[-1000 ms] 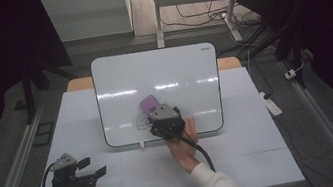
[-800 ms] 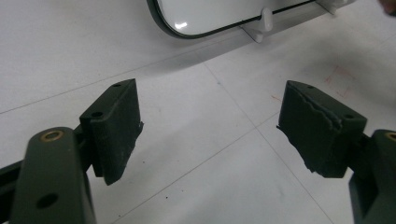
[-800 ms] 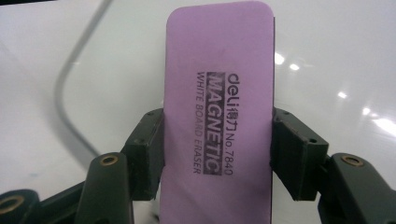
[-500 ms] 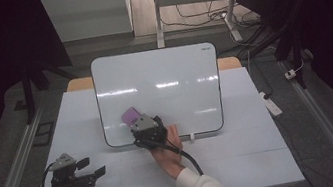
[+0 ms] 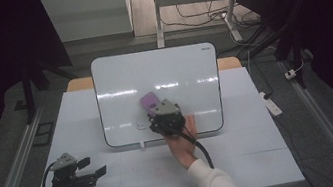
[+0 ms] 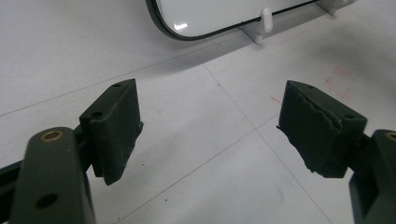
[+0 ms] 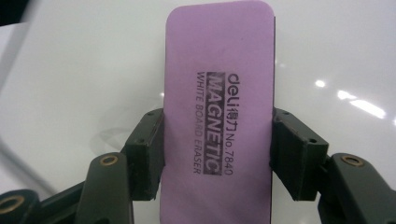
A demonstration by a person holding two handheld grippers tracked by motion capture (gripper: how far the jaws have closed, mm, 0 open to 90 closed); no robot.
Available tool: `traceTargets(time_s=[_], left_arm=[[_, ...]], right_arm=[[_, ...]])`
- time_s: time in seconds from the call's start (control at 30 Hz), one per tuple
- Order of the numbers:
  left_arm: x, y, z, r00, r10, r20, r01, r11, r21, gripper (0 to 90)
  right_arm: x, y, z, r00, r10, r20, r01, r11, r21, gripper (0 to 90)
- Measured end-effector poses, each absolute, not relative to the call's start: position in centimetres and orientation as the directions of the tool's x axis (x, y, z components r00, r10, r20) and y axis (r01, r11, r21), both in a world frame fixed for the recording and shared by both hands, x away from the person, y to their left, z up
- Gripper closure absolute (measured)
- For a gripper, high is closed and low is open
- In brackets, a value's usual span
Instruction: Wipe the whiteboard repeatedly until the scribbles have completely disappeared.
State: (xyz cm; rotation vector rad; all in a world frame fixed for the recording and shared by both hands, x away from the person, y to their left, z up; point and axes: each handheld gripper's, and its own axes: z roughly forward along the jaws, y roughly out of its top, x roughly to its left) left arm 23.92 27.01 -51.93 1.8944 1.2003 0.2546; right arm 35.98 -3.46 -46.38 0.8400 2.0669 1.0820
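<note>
We note the right tongs (image 7: pixel 218 154), clenched on the purple magnetic eraser (image 7: pixel 219 112), swung back toward 3 o'clock across the whiteboard (image 5: pixel 176 71), so wiping likely continues; left tongs (image 6: pixel 210 126) released, idle at 7 o'clock on the desk (image 5: pixel 244 152).

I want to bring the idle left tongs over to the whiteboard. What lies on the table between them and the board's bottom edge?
Nothing: in the left gripper view, bare white table runs from the open left tongs to the whiteboard.

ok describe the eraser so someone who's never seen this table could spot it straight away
Start at the big white rounded-corner whiteboard standing on the white table. Over its lower middle, the right gripper grips a flat purple rectangular eraser by its long edges. It is the one purple thing here, printed "MAGNETIC WHITE BOARD ERASER".
</note>
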Motion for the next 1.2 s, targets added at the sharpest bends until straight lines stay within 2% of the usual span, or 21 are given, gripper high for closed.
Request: traceTargets(time_s=[0.2,0.3,0.33,0.47,0.67,0.8,0.87,1.0,1.2], left_arm=[[23.8,27.2,-52.0,0.514,0.817,-0.261,0.643,-0.166,0.747,21.9],[23.8,27.4,-51.9,0.514,0.817,-0.259,0.640,-0.165,0.750,21.9],[23.8,27.4,-52.0,0.513,0.818,-0.261,0.642,-0.164,0.749,21.9],[23.8,27.5,-52.0,0.510,0.819,-0.262,0.642,-0.160,0.750,21.8],[23.9,27.4,-51.9,0.510,0.818,-0.264,0.641,-0.158,0.751,21.8],[23.9,27.3,-51.8,0.511,0.816,-0.270,0.642,-0.153,0.751,21.8],[24.0,27.3,-51.8,0.512,0.815,-0.270,0.642,-0.155,0.751,21.8],[24.0,27.2,-51.8,0.513,0.816,-0.268,0.642,-0.157,0.751,21.7],[24.0,27.4,-51.9,0.510,0.817,-0.271,0.644,-0.153,0.750,21.7]], right_arm=[[34.1,2.5,-48.6,-0.691,0.678,-0.249,0.198,0.510,0.837,40.5],[33.6,3.3,-49.1,-0.695,0.658,-0.290,0.169,0.542,0.823,40.5],[33.7,3.1,-49.0,-0.703,0.657,-0.274,0.181,0.537,0.824,40.5],[33.8,0.6,-48.8,-0.674,0.677,-0.296,0.194,0.549,0.813,40.5],[34.1,-6.4,-48.3,-0.563,0.757,-0.331,0.241,0.534,0.811,40.4],[34.9,-11.3,-47.6,-0.480,0.833,-0.275,0.300,0.450,0.841,40.4],[35.1,-12.2,-47.4,-0.467,0.847,-0.253,0.315,0.427,0.848,40.4],[35.0,-10.2,-47.5,-0.486,0.833,-0.264,0.293,0.440,0.849,40.5],[34.4,-3.6,-48.3,-0.591,0.758,-0.274,0.233,0.486,0.842,40.5]])
